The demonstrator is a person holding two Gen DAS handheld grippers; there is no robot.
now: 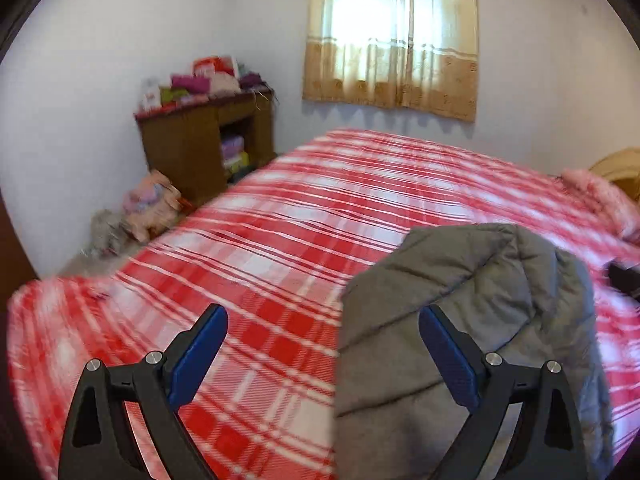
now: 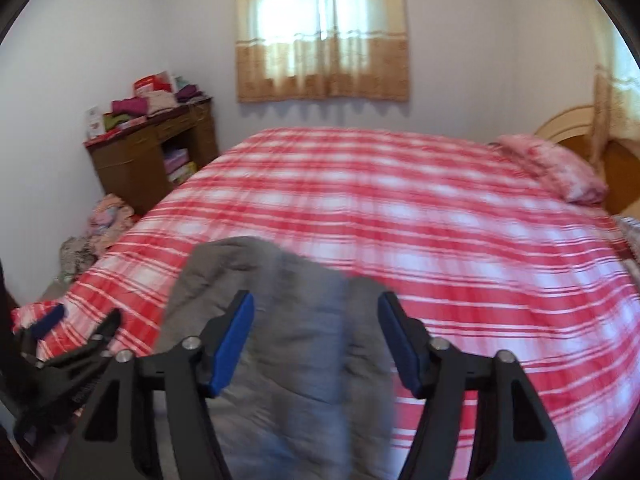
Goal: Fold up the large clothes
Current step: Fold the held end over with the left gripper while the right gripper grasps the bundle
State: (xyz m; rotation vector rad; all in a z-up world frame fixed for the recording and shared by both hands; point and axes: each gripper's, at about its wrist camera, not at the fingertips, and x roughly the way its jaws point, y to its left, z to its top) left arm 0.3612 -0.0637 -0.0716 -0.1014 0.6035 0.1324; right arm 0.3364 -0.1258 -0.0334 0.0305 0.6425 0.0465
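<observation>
The bed (image 2: 440, 208), under its red and white plaid cover, fills the middle of both views. A grey quilted jacket (image 1: 460, 300) lies bunched at its near edge, lower right in the left wrist view and lower centre in the right. Judging by that heap, folding looks barely begun; next it needs spreading flat. The left gripper (image 1: 322, 354) is spread wide, grasping nothing. The right gripper (image 2: 316, 340) stands part open over the jacket; through the blur its pads seem clear of the cloth
</observation>
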